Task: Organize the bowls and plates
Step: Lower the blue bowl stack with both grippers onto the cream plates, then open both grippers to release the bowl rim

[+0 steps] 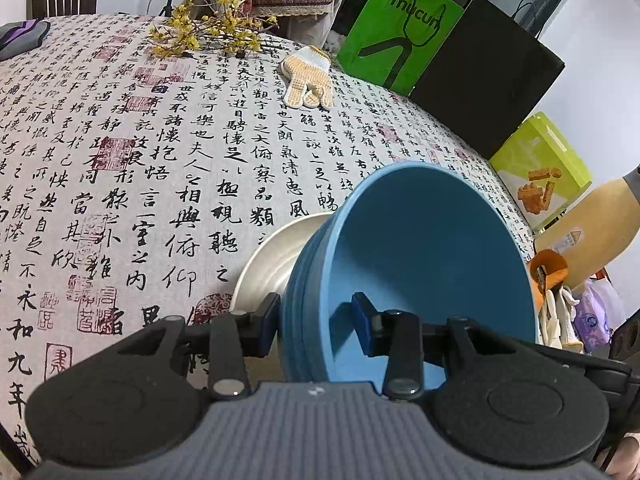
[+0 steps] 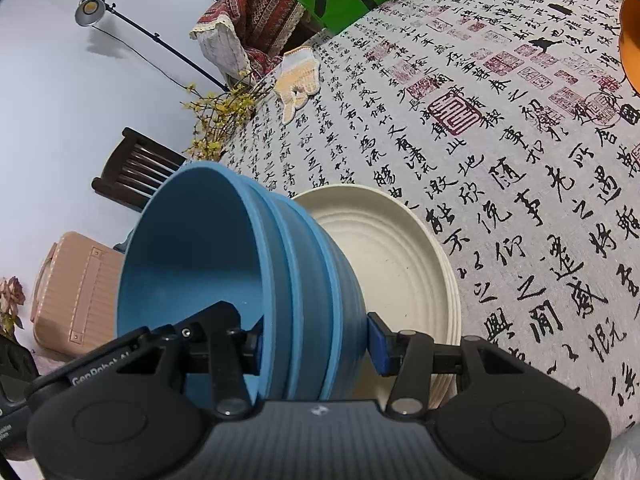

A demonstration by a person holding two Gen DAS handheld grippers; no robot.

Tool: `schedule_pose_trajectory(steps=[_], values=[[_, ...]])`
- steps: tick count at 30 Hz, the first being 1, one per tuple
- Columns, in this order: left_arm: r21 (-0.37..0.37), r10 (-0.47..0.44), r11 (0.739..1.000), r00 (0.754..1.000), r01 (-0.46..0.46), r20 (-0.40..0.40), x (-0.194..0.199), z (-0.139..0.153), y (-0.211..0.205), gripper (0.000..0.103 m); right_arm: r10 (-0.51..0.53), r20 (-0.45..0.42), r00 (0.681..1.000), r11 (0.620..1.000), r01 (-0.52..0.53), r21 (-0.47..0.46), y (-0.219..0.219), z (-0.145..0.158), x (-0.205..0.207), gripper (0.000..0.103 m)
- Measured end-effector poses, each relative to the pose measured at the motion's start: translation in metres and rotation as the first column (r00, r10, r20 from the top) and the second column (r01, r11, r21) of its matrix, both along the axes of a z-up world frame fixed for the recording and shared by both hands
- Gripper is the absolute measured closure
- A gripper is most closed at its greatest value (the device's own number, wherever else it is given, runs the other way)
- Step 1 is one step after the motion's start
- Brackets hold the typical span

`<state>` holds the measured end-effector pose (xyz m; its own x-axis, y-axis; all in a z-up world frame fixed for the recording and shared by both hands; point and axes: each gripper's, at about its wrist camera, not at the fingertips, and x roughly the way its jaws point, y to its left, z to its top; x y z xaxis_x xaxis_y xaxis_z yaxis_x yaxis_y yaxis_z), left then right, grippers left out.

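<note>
Blue bowls point(image 1: 424, 248), nested in a stack of about three, smooth matte inside and ribbed in steps outside, are held tilted above the cream plates point(image 2: 400, 264). The left hand-held gripper point(image 1: 316, 326) is partly closed, pinching the stack's rim, one pad inside, one outside. The right hand-held gripper point(image 2: 316, 346) clamps the opposite rim likewise. The plates are round, shallow, with concentric ridges, stacked on the tabletop point(image 1: 140, 140), whose cloth is printed with black calligraphy and red seals. The bowl base appears just clear of the top plate, though contact cannot be confirmed. Broad open cloth lies beyond the plates; a knitted glove point(image 1: 308, 78) and yellow flower sprigs point(image 1: 200, 32) lie well apart, near the far edge.
</note>
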<state>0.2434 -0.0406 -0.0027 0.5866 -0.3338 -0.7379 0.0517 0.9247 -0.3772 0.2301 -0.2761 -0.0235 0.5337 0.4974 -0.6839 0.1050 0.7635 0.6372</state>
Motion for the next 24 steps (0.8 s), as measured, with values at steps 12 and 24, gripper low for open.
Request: schedule_pose_trajectory(steps=[12, 24], values=[[0.01, 0.012, 1.0, 1.0, -0.012, 0.02, 0.001, -0.002, -0.003, 0.062, 0.01, 0.019, 1.0, 1.0, -0.01, 0.004, -0.002, -0.005, 0.007, 0.052], [0.067, 0.032, 0.997, 0.977, -0.047, 0.212, -0.028, 0.022, 0.001, 0.022, -0.015, 0.208, 0.978, 1.0, 0.017, -0.01, -0.011, 0.02, -0.013, 0.02]])
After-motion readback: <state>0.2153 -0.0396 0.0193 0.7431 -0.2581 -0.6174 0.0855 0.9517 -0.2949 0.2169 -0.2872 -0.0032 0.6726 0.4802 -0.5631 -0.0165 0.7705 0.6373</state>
